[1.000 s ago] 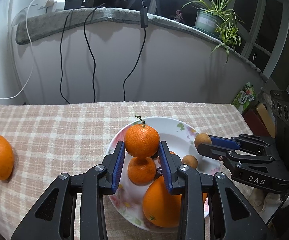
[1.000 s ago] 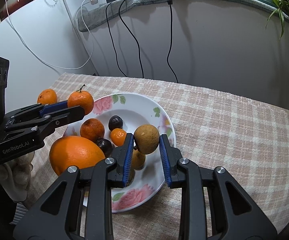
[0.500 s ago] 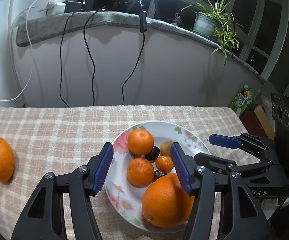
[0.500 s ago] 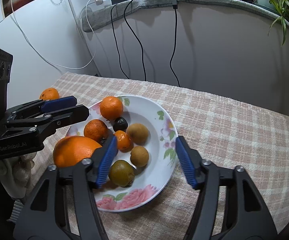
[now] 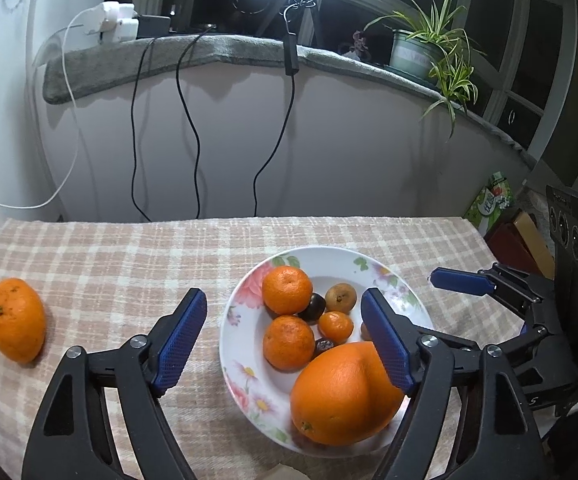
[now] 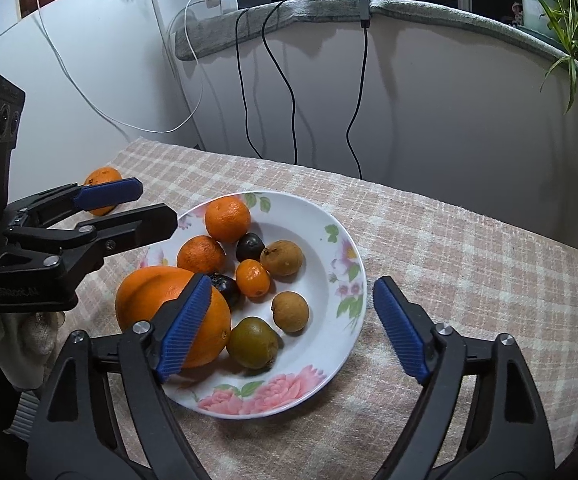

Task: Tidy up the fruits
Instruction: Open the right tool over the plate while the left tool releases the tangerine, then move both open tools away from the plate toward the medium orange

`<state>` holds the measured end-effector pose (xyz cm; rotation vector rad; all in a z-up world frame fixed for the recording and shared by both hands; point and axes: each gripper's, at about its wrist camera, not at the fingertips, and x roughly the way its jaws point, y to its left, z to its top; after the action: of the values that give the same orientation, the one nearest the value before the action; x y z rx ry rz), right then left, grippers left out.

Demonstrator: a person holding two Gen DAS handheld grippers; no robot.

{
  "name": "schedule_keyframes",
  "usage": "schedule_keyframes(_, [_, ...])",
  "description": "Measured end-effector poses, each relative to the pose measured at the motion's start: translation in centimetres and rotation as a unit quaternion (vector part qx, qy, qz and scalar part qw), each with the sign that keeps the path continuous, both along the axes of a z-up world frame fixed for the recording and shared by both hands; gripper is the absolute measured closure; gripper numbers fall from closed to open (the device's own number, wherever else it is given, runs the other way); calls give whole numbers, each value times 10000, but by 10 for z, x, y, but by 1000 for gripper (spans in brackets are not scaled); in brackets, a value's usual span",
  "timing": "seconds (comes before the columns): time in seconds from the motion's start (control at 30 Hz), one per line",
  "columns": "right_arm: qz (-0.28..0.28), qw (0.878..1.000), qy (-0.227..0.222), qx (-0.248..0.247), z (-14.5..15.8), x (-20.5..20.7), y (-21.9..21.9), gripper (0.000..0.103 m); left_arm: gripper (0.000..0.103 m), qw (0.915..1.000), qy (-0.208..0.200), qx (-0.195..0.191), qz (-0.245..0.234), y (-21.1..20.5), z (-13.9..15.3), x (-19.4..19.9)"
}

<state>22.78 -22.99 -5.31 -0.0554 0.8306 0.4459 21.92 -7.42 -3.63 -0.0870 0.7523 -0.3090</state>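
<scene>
A flowered white plate (image 5: 245,392) (image 6: 341,248) on the checked cloth holds a big orange (image 5: 345,394) (image 6: 149,296), two mandarins (image 5: 287,290) (image 6: 227,218), a small mandarin, dark plums, brown longans (image 6: 281,257) and a greenish fruit (image 6: 252,343). A lone orange (image 5: 15,325) (image 6: 103,178) lies on the cloth left of the plate. My left gripper (image 5: 285,338) (image 6: 155,208) is open and empty above the plate's left side. My right gripper (image 6: 293,324) (image 5: 437,280) is open and empty above the plate's near right side.
A curved white wall with hanging black cables (image 5: 193,128) and a white cable backs the table. A potted plant (image 5: 429,52) stands on the grey ledge. Boxes (image 5: 517,236) sit off the table's right edge.
Both grippers opened and drew back. The left let go of a mandarin and the right let go of a longan; both fruits now lie in the plate.
</scene>
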Motion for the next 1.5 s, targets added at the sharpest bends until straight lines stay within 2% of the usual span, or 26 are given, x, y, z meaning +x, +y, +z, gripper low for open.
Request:
schedule_keyframes(0.33, [-102,9998,7,176,4,0,-3,14,23,9997,-165,132,81,3,6,-9])
schedule_keyframes(0.6, [-114,9998,-43,143,8,2,4,14,23,9994,-281,97,165,14,12,-15])
schedule_keyframes(0.83, [-65,9995,12,325,12,6,12,14,23,9989,-366,89,272,27,16,-20])
schedule_keyframes(1.13, [233,9984,-143,491,24,5,41,14,23,9978,-461,38,475,53,20,-24])
schedule_keyframes(1.5, [402,9977,-47,544,30,19,87,14,23,9955,-469,38,826,97,16,-27])
